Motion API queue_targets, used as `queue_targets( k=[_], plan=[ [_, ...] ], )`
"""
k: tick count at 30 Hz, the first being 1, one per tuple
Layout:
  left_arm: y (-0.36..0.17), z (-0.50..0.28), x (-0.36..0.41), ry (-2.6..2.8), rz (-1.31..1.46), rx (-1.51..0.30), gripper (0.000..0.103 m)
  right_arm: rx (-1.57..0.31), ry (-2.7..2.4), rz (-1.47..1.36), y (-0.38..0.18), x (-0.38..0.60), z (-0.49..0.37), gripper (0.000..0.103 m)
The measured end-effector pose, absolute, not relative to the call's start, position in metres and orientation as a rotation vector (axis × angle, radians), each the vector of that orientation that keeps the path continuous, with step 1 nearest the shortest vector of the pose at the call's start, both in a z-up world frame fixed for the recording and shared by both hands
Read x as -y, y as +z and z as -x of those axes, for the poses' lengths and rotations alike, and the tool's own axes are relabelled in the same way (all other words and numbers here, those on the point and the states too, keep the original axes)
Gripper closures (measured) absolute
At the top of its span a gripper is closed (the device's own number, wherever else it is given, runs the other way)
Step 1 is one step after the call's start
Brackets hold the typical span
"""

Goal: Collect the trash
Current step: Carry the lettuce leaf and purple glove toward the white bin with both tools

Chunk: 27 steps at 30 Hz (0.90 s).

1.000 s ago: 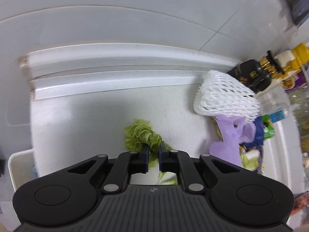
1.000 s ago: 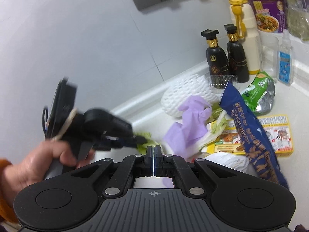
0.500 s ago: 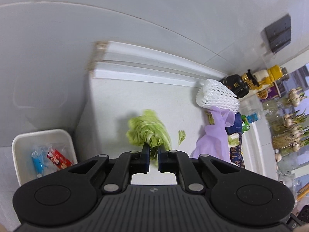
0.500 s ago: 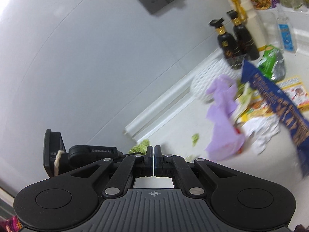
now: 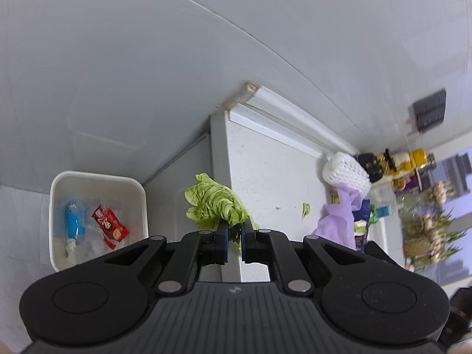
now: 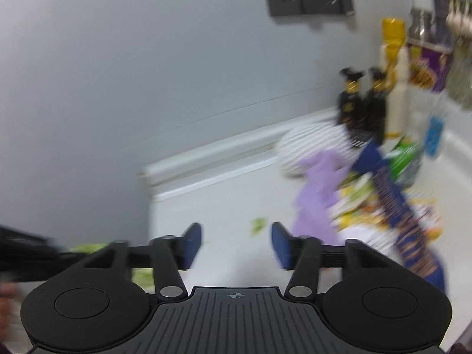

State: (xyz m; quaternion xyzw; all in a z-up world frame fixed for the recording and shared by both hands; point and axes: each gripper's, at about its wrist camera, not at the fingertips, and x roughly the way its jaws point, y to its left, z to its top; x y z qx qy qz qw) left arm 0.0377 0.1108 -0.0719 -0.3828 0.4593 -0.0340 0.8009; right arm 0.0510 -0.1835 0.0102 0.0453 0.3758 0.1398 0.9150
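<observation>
The left gripper (image 5: 234, 237) is closed on the stalk end of a cabbage leaf (image 5: 214, 205), and the leaf hangs past the end of the table (image 5: 265, 174), between the table and the white bin (image 5: 98, 218) on the floor. It is not over the bin yet. If the jaws let go here, I think the leaf falls on the floor beside the bin. The grip is only on a thin wet part, so it can also tear or slip.

The right gripper (image 6: 236, 244) has just been opening and its jaws stand apart with nothing between them; it faces the trash pile (image 6: 368, 194) further along the table from the bin.

The left wrist view alone shows the bin and the wrappers in it. The right wrist view, blurred, shows a small green scrap (image 6: 258, 224) near its jaws.
</observation>
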Motion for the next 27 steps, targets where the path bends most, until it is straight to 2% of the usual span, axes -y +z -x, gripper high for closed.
queue_targets(
  k=[7, 10, 11, 12, 15, 27],
  plan=[
    [-0.075, -0.024, -0.117, -0.042, 0.844, -0.973, 0.096, -0.825, 0.184, 0.050, -0.023, 0.185, -0.094, 0.049],
    [-0.076, -0.022, -0.116, -0.038, 0.842, -0.976, 0.097, -0.871, 0.147, 0.092, -0.041, 0.186, -0.106, 0.053],
    [-0.075, -0.021, -0.116, -0.037, 0.839, -0.977, 0.097, -0.883, 0.140, 0.099, -0.045, 0.186, -0.108, 0.067],
    [-0.075, -0.020, -0.116, -0.035, 0.836, -0.977, 0.096, -0.894, 0.140, 0.104, -0.048, 0.186, -0.109, 0.086],
    [-0.073, -0.017, -0.117, -0.027, 0.824, -0.971, 0.096, -0.895, 0.165, 0.058, -0.048, 0.189, -0.106, 0.102],
    [-0.074, -0.009, -0.133, 0.015, 0.854, -0.962, 0.096, -0.858, 0.440, -0.304, 0.004, 0.189, -0.082, 0.103]
  ],
)
